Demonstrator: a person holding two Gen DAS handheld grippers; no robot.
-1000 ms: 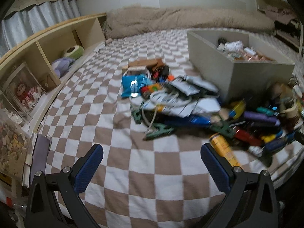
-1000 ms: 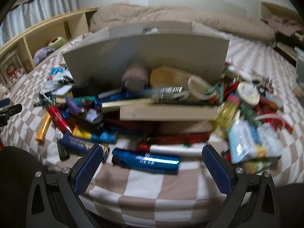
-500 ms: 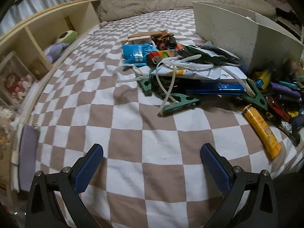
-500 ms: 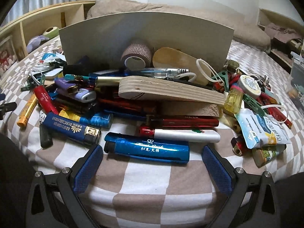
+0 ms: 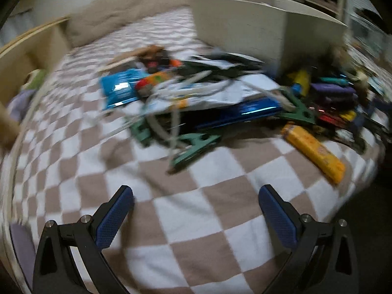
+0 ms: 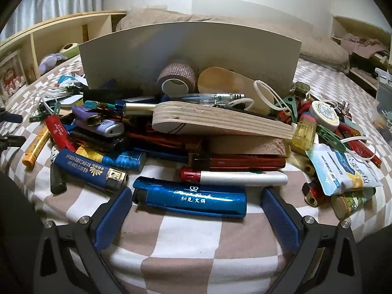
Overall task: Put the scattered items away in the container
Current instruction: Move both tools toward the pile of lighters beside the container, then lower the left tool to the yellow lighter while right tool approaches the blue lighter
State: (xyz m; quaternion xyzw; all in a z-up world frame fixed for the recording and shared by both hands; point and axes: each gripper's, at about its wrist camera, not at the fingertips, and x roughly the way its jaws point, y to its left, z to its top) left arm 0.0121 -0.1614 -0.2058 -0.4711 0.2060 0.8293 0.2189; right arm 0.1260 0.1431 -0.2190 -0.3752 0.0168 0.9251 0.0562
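Note:
A white box container (image 6: 191, 49) stands on the checkered bed, its wall toward me. A heap of lighters, pens, clips and packets lies against it. My right gripper (image 6: 194, 197) is open, its blue pads on either side of a shiny blue lighter (image 6: 189, 197) at the heap's near edge, not squeezing it. In the blurred left wrist view, the container (image 5: 257, 27) is at the back right. My left gripper (image 5: 196, 196) is open above bare blanket, short of a green clip (image 5: 193, 147) and an orange lighter (image 5: 313, 152).
A plywood piece (image 6: 220, 120), a tape roll (image 6: 177, 78) and a silver-red lighter (image 6: 232, 177) crowd the heap. A snack packet (image 6: 343, 169) lies right. Wooden shelves (image 6: 49, 39) run along the left, a beige duvet (image 6: 306, 36) behind. The bed edge drops off just below my right gripper.
The right gripper has moved forward and down, so the blue lighter now sits between its pads. The left gripper has swung closer to the heap, and its view is blurred by motion.

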